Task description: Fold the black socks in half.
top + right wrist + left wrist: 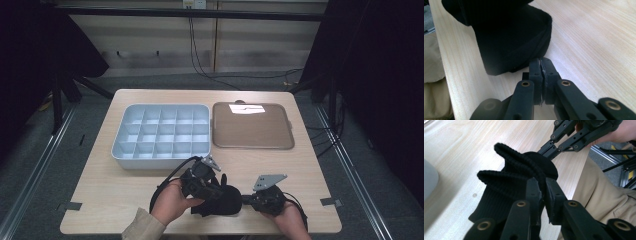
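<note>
Black knit glove (220, 199) stretched low over near table edge btwn L gripper (543, 185), clamped on ribbed cuff, and R gripper (541, 65), clenched, prob pinching far end, to hold it taut.

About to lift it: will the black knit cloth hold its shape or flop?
Likely floppy: the cloth already bunches into soft folds by the left hand-held gripper. Probably light, and its ribbed knit looks grippy. The part outside the grip would probably sag.
</note>
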`<state>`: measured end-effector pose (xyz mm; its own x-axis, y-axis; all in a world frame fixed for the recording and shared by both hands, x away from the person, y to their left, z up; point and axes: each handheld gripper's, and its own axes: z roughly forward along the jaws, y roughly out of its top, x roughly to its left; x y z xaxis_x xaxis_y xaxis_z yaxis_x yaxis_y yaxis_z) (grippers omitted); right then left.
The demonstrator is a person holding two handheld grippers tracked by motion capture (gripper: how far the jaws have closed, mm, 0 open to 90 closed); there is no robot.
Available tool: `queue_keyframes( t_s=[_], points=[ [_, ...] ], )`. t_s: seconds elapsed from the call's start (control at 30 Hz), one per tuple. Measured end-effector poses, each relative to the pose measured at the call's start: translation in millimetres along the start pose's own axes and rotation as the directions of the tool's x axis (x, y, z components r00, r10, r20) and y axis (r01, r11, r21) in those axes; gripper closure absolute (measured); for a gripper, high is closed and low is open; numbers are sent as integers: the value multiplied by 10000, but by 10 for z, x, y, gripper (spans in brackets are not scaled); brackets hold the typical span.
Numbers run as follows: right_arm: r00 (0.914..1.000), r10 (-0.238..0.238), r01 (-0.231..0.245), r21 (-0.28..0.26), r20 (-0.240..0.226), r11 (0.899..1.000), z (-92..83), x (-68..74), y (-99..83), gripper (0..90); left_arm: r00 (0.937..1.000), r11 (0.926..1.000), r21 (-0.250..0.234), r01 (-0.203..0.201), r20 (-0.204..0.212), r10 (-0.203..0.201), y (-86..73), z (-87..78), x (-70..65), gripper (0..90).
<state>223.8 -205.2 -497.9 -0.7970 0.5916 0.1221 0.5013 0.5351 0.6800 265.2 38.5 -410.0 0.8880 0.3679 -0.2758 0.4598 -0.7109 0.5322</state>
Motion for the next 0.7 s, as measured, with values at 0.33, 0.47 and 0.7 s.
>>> queue_keyframes(
  t_s=[0.33, 0.47, 0.7],
  points=[
    [10000, -46, 46, 0, -36, 10000, 3, -2, 2, 877, 9984, 9995, -81, 306, 470, -302, -48, -40, 75, 640],
    [10000, -33, 33, 5, -23, 10000, 3, 0, 2, 876, 9977, 9983, -196, 542, 424, -533, -73, -38, 98, 614],
    [10000, -38, 38, 4, -19, 10000, 4, 0, 4, 875, 9977, 9980, -203, 596, 324, -589, -83, -33, 97, 613]
  ],
)
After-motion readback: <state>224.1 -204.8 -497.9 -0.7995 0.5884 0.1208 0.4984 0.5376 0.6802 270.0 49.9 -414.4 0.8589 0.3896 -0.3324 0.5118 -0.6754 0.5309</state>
